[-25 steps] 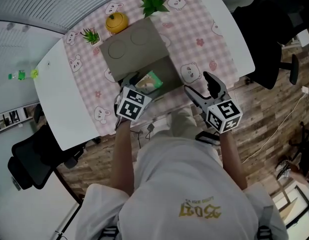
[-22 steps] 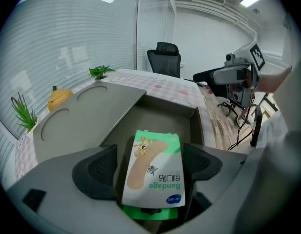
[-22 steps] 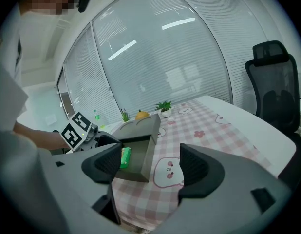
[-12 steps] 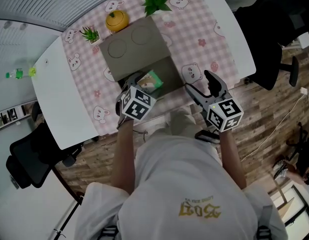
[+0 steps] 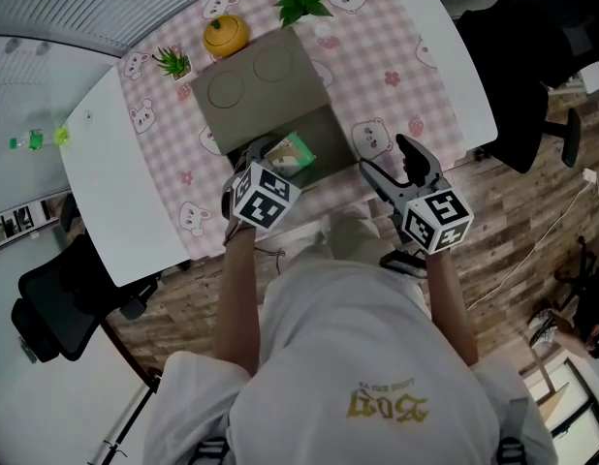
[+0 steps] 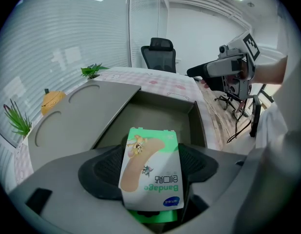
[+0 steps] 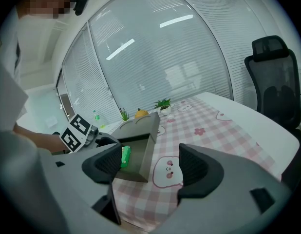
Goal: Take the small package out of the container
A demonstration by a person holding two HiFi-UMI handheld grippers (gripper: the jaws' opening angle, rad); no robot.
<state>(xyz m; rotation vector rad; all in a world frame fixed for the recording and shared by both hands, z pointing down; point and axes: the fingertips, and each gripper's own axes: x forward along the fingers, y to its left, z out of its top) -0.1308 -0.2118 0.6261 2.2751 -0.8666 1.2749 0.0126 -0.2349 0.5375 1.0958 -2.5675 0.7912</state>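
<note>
Over the table's [image 5: 115, 192] near edge, my left claw [image 6: 150, 165] is pinching the small package [image 6: 149, 152], probably light and stiff, by its sides, and my right claw [image 7: 150, 167] is hanging open.

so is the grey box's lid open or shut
Open. The lid lies back flat on the tablecloth, and the inside of the grey box shows in the left gripper view.

Green-white package [image 6: 150, 172]; grey container [image 5: 251, 90]; pink checked tablecloth [image 5: 396, 56]; yellow ornament [image 5: 226, 37].
</note>
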